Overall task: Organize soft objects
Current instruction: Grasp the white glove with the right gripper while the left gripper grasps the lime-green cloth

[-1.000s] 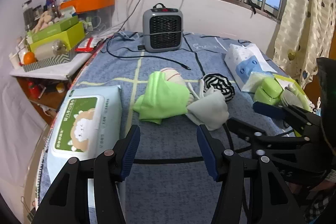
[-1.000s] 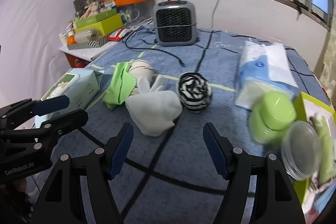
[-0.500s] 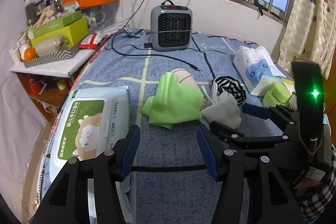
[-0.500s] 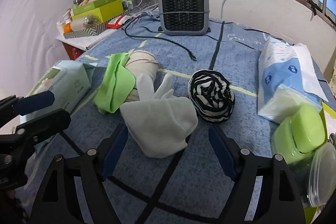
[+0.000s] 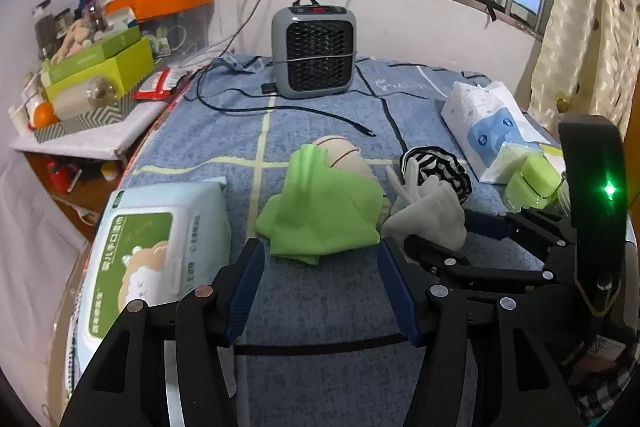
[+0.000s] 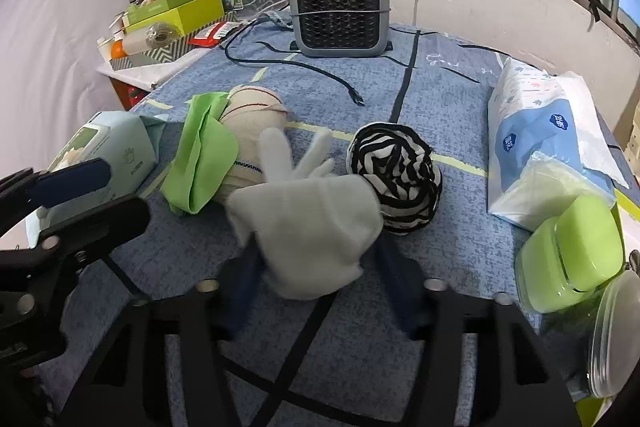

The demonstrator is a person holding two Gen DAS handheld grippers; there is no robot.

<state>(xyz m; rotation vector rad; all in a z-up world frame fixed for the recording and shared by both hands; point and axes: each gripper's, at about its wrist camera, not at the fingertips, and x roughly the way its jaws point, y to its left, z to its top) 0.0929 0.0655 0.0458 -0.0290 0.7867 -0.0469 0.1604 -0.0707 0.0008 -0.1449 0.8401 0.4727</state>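
A cluster of soft things is seen at the middle of the blue blanket [image 5: 320, 307]: a green cloth [image 5: 320, 211], a cream rolled sock [image 6: 252, 119] partly under it, a pale grey glove [image 6: 308, 223] and a black-and-white striped roll [image 6: 396, 179]. In the right wrist view the glove lies at 6 o'clock of the cluster, touching the striped roll at its 2 o'clock and lying against the cream sock at its 10 o'clock. The right gripper [image 6: 316, 279] is placed with its 2 fingers apart, 1 on each side of the glove's cuff end; the jaws are blurred, so it cannot be told whether the cloth is touched, and nothing is clamped. The left gripper [image 5: 320, 291] is held with its fingers apart and empty, the near edge of the green cloth lying just beyond them toward 12 o'clock. A wet-wipe pack [image 5: 156, 255] is seen at 9 o'clock of the left gripper, a grey heater [image 5: 314, 51] at 12 o'clock, and a tissue pack [image 6: 548, 135] and green container [image 6: 572, 251] at 3 o'clock of the glove.

The step in hand is judged to be the reach for the glove, an early stage with nothing yet sorted. A closing of the right fingers on the cuff is called for next, then a lift clear of the striped roll so that neither neighbour is dragged along.
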